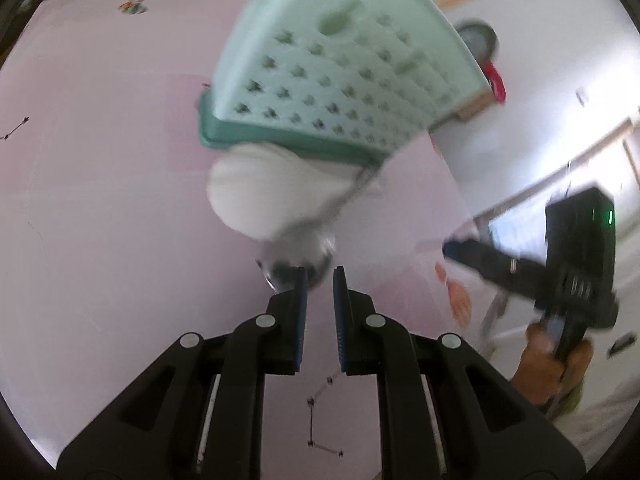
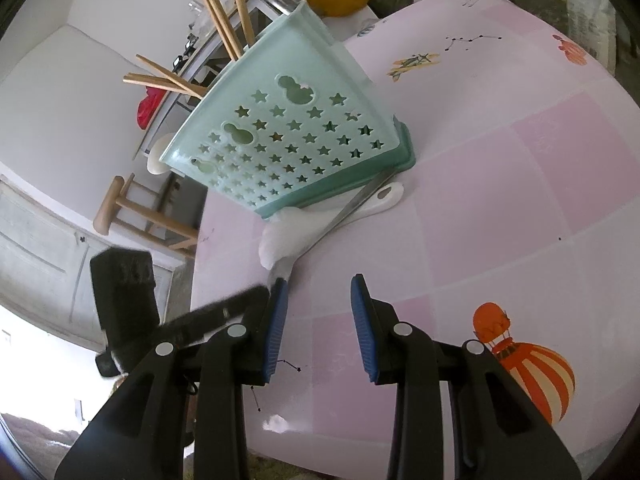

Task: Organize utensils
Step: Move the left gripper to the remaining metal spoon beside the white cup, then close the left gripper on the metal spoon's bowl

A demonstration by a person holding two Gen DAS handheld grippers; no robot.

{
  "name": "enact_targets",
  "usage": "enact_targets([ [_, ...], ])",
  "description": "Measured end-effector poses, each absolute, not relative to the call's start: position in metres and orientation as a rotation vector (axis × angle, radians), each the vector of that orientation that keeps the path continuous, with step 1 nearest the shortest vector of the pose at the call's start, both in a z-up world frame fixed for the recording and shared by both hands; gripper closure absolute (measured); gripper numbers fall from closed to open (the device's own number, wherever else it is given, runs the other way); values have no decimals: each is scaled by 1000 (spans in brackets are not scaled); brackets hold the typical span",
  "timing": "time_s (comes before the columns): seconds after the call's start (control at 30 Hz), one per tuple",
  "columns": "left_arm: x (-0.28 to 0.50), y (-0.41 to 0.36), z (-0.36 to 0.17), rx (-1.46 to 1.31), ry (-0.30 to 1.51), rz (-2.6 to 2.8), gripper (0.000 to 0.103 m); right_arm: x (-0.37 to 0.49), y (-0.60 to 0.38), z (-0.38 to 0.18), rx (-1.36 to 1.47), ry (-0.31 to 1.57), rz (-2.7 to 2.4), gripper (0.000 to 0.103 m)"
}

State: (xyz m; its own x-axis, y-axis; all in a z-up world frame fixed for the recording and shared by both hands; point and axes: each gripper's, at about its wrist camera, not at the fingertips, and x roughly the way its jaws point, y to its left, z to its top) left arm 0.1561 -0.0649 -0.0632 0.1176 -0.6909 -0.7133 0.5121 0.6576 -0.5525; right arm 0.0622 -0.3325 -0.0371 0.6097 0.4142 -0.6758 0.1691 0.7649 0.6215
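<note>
The left tool (image 1: 320,272) has its fingers nearly pressed together, a narrow gap between the pads. The bowl of a metal spoon (image 1: 298,248) lies just ahead of the tips and touches the left pad; blur prevents telling whether anything is pinched. The right tool (image 2: 320,284) is spread wide and holds nothing.

Location of the work items: the metal spoon's handle runs forward and to the right from the left tool, ending at the base of a mint-green utensil holder (image 2: 288,140). A white ladle (image 2: 340,212) lies under the spoon, directly ahead of the right tool. The holder stands ahead of both tools on the pink surface (image 2: 520,200) and already carries wooden chopsticks (image 2: 224,16).

Judged step: grasp the metal spoon for transfer into the holder.

Recommended procedure:
1. Open the left tool enough to straddle the spoon's neck, not the rounded bowl; the bowl is likely to slip from flat pads.
2. Close on the neck, then lift clear of the ladle before swinging.
3. Keep the right tool near the holder's wall to steady it; a light plastic holder may tip.
4. Insert handle first or bowl first consistently, then take the ladle.
</note>
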Motion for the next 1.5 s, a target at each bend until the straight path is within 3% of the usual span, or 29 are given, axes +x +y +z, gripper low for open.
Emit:
enact_targets([
  [0.17,140,-78,-54,-68,1065,-851,90,60,-335,-37,712,920,146,70],
  [0.23,137,-70,-44,-11,991,-824,77,60,-335,-37,713,919,144,70],
  [0.33,127,-83,-37,176,878,-782,66,59,-334,-37,715,921,145,70],
  [0.5,108,-115,-45,487,792,-705,65,59,-332,-37,715,920,150,70],
  [0.6,106,-122,-53,526,805,-696,66,58,-334,-38,722,918,148,70],
  [0.93,113,-113,-55,449,819,-721,82,53,-342,-40,739,909,131,70],
  [1.37,153,-83,-46,75,965,-812,89,51,-343,-40,745,908,133,70],
  [1.5,167,-85,-50,27,970,-789,103,52,-343,-42,749,912,133,70],
])
